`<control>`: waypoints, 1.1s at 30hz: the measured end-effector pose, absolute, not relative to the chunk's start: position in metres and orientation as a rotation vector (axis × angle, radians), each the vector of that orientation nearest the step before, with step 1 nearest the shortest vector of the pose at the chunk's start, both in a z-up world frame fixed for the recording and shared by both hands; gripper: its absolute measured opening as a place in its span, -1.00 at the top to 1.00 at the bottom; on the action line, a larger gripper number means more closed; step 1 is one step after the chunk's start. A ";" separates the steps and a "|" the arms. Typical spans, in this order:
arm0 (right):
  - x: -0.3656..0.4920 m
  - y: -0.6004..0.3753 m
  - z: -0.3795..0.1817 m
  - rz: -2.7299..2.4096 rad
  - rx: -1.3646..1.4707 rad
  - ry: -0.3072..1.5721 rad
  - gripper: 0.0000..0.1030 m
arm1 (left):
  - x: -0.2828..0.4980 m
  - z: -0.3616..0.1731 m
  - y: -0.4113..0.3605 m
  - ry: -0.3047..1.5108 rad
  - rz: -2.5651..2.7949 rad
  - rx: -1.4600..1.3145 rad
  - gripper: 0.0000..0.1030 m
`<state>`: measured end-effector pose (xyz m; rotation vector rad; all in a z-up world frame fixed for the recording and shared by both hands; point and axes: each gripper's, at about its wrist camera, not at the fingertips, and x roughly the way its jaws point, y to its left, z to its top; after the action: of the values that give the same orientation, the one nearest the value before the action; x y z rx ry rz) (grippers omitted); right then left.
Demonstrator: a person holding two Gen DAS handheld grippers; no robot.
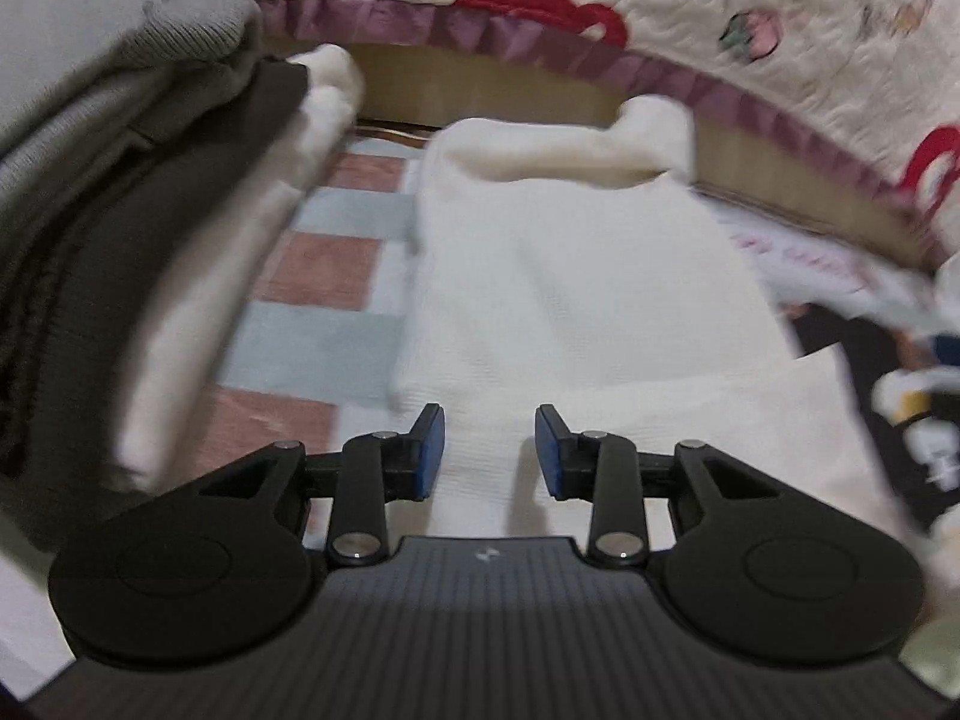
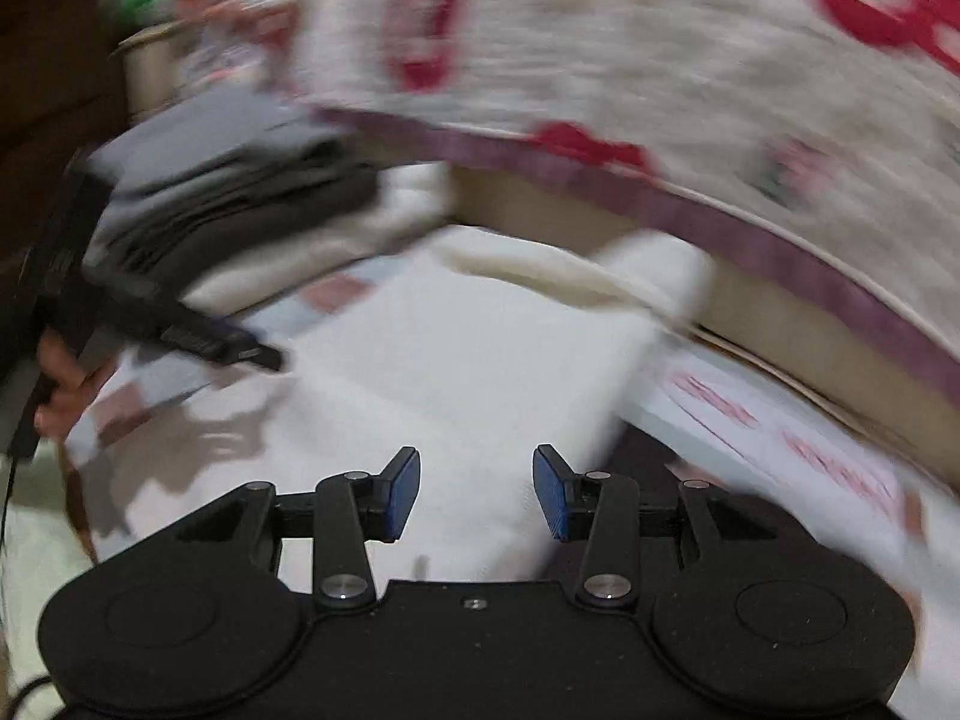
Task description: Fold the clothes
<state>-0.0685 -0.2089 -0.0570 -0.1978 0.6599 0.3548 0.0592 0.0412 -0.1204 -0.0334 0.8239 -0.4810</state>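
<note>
White knit garment (image 1: 576,276) is laid flat on the checked mat (image 1: 324,276), collar end toward the quilted bed edge (image 1: 600,42). It is judged soft, light and limp; best taken at a hem corner or side edge, pinched through both layers. Left gripper (image 1: 489,450) and right gripper (image 2: 474,492) are both seen spread, nothing between the pads, above the near hem. Stack of folded grey clothes (image 1: 120,180) is crowded against the left side; printed sheet (image 2: 780,420) is tucked beside the right edge.
</note>
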 end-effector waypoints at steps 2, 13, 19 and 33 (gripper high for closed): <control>-0.059 -0.183 -0.071 0.462 -0.294 0.640 0.10 | 0.056 -0.120 0.038 0.827 -0.521 -0.036 0.41; -0.017 -0.247 -0.116 0.213 -0.093 0.790 0.15 | 0.075 -0.138 0.054 0.866 -0.375 -0.021 0.29; -0.034 -0.253 -0.091 0.254 0.037 0.718 0.10 | 0.077 -0.131 0.065 0.841 -0.417 -0.160 0.33; -0.030 -0.298 -0.114 0.135 0.255 0.826 -0.16 | 0.058 -0.119 0.033 0.720 -0.289 0.101 0.21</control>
<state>-0.0303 -0.2976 -0.1142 0.2551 0.8261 0.1346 0.0585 0.0332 -0.1193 0.1005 0.7200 -0.2886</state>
